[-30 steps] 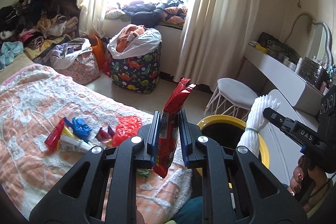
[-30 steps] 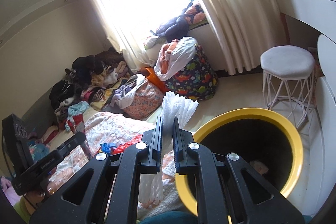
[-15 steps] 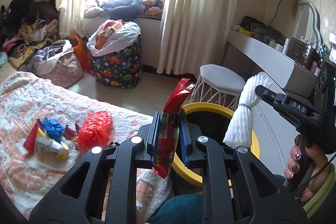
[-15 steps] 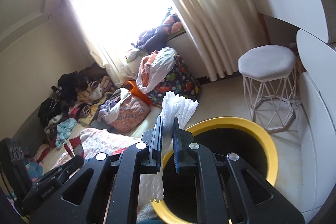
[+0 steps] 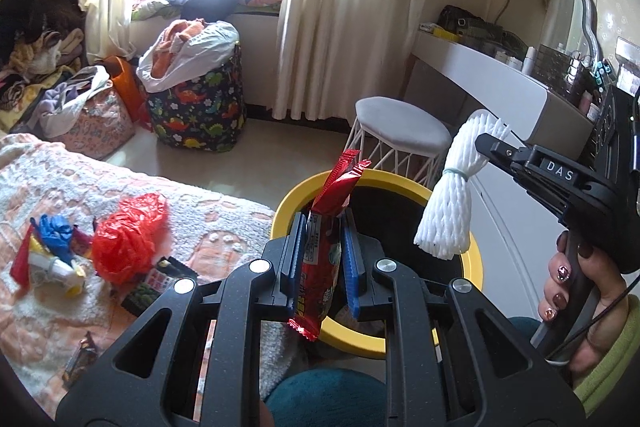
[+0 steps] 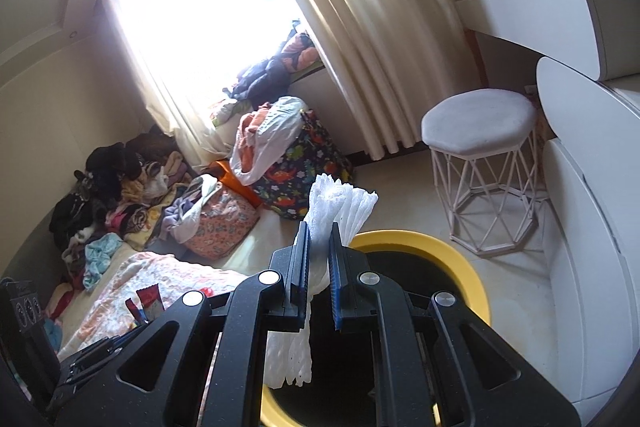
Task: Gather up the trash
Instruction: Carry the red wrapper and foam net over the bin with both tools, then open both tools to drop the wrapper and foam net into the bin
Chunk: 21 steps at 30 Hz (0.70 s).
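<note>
on the bed [image 5: 224,223] at far left, loose trash remains: a red plastic bag [image 5: 128,235], blue scraps [image 5: 56,233] and small packets, uncollected. since a second ago both views have swung from the bed toward the yellow-rimmed bin [image 5: 384,179], which now sits directly beneath the held items. left gripper [image 5: 322,247] clamped narrow on a red snack wrapper [image 5: 320,259], hanging over the bin's near rim. further right, right gripper [image 6: 318,267] pinched on a white foam net bundle [image 6: 340,203], also over the opening. judgement: both pieces are placed for release; the bed pile is next.
</note>
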Each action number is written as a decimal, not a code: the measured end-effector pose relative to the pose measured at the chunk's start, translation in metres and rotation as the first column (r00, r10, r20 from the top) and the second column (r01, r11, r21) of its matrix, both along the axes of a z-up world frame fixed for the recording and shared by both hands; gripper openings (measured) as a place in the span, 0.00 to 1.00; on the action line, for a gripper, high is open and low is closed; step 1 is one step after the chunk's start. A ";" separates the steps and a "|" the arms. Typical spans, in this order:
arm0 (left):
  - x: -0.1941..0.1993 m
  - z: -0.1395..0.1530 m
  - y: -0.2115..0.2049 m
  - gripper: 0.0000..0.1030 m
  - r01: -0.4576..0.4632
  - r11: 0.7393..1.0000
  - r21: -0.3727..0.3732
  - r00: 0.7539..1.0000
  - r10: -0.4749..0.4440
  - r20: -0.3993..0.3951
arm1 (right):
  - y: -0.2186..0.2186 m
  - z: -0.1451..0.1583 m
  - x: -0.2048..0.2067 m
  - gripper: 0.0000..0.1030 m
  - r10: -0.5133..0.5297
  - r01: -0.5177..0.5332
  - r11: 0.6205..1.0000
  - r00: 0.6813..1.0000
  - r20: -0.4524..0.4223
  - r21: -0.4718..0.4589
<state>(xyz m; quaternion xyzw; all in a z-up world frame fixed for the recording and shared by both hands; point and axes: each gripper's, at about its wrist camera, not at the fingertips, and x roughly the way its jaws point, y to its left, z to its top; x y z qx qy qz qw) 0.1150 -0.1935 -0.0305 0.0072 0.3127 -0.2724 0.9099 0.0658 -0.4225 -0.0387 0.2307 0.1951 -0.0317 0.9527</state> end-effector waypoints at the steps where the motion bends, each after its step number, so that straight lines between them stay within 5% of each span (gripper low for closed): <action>1: 0.001 -0.002 -0.002 0.12 0.006 1.000 0.002 1.000 -0.006 -0.005 | -0.001 -0.002 0.001 0.09 -0.002 0.002 1.000 1.000 -0.009 -0.003; 21: 0.041 -0.043 -0.042 0.12 0.071 0.997 0.012 0.989 -0.069 -0.133 | -0.015 -0.047 0.027 0.09 -0.015 0.019 1.000 0.981 -0.193 0.014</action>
